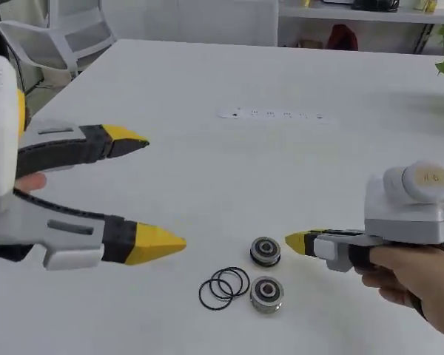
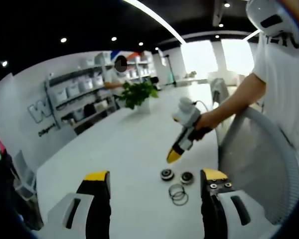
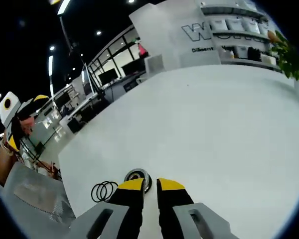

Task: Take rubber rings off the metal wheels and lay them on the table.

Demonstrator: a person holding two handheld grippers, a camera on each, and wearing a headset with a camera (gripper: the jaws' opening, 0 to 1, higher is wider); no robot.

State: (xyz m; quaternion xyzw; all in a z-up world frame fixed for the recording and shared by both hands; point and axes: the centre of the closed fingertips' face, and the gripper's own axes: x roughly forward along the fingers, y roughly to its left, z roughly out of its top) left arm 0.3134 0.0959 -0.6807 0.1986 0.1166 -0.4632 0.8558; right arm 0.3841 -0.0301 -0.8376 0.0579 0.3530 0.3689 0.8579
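Two small metal wheels (image 1: pixel 265 251) (image 1: pixel 266 291) with dark rims lie flat on the white table (image 1: pixel 229 163). Beside them on the left lie three thin black rubber rings (image 1: pixel 223 287), overlapping. My right gripper (image 1: pixel 296 242) is shut and holds nothing, its yellow tip just right of the farther wheel. In the right gripper view that wheel (image 3: pixel 138 177) peeks out above the jaws (image 3: pixel 152 185), with the rings (image 3: pixel 104 190) to its left. My left gripper (image 1: pixel 152 192) hangs wide open and bare, left of the rings. The left gripper view shows both wheels (image 2: pixel 167 175) (image 2: pixel 187 177) and the rings (image 2: pixel 177 193) between its jaws (image 2: pixel 155 177).
A power strip (image 1: pixel 274 115) sits flush in the table farther back. White chairs (image 1: pixel 66 37) stand at the far left corner. A potted plant (image 2: pixel 137 94) stands at the table's right end. A hand (image 1: pixel 414 285) holds the right gripper.
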